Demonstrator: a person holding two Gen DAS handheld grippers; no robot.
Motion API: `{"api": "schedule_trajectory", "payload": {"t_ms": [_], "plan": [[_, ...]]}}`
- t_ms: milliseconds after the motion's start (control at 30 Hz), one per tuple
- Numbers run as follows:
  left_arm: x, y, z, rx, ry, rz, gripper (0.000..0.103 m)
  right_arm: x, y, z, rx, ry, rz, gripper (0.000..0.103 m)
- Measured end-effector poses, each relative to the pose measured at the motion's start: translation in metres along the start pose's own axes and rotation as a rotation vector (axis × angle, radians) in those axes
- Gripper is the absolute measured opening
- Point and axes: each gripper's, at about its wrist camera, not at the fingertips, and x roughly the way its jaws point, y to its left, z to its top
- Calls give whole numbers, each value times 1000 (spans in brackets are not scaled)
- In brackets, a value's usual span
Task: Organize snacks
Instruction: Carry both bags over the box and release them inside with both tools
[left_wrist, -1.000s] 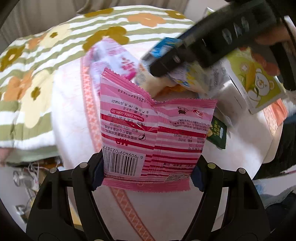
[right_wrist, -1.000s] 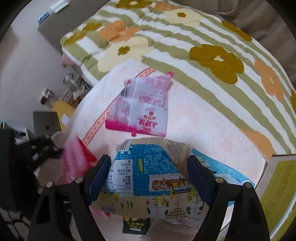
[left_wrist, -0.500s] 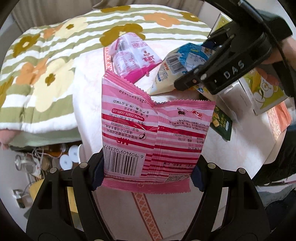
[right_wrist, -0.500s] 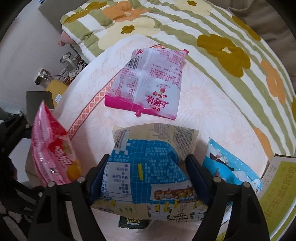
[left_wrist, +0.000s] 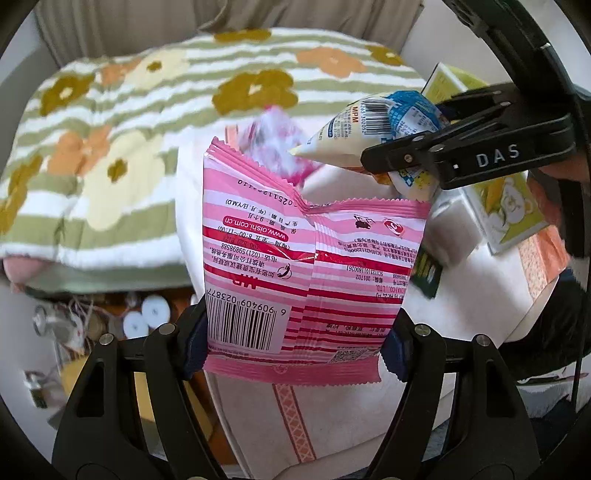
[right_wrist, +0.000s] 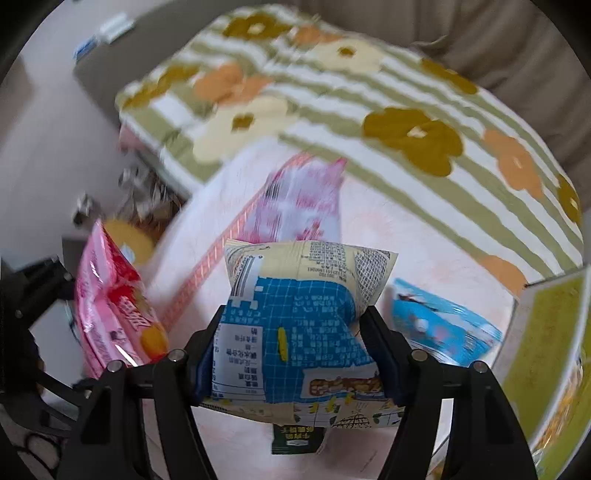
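Note:
My left gripper (left_wrist: 293, 341) is shut on a pink striped snack bag (left_wrist: 306, 266) and holds it upright above the table; the bag also shows at the left of the right wrist view (right_wrist: 114, 314). My right gripper (right_wrist: 293, 363) is shut on a blue and cream snack bag (right_wrist: 299, 321), which shows held in the air at the upper right of the left wrist view (left_wrist: 373, 131). A pale pink snack bag (right_wrist: 303, 206) lies on the white table (right_wrist: 388, 236) beyond both, blurred.
A light blue packet (right_wrist: 439, 321) and a small dark green sachet (right_wrist: 295, 439) lie on the table. A yellow-green carton (right_wrist: 550, 354) stands at the right. A flowered striped blanket (right_wrist: 369, 92) covers the bed behind. Clutter sits on the floor at the left (left_wrist: 88, 325).
Both grippers have lifted and tilted with their bags still held. The right gripper's bag has risen beside the left one. The view is blurred with motion.

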Motion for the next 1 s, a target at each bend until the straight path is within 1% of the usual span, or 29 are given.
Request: {"api": "schedule_trajectory", "payload": {"t_ms": [100,200,300,400,500,633,733,867,933,1000], "plan": [[-15,-9,17,30,-44,-12,72,-29,-8,-4,62,-64,-15,65],[-27,-24,35,75,-84,-20,72,-66,-27,-12,138,-142,-40,65],[-35,-42,53,114,-112,-27,72,-96,-48,-22,197,-202,-63,65],[-43,-68,72,127,-136,-44,72,-131,-77,-40,255,-264,-85,65],[-48,-100,90,144,-169,-58,72,-160,-106,-59,278,-302,-117,65],[-50,-156,116,157,-211,-49,72,-188,-144,-85,292,-331,-129,65],[-45,-202,135,141,-226,-70,72,-208,-180,-106,294,-346,-133,65],[-31,-257,153,143,-232,-73,72,-224,-223,-131,299,-353,-142,65],[-21,-279,160,132,-226,-80,72,-227,-239,-141,302,-352,-147,65],[-10,-300,166,113,-212,-87,72,-230,-260,-151,320,-354,-135,65]]}}
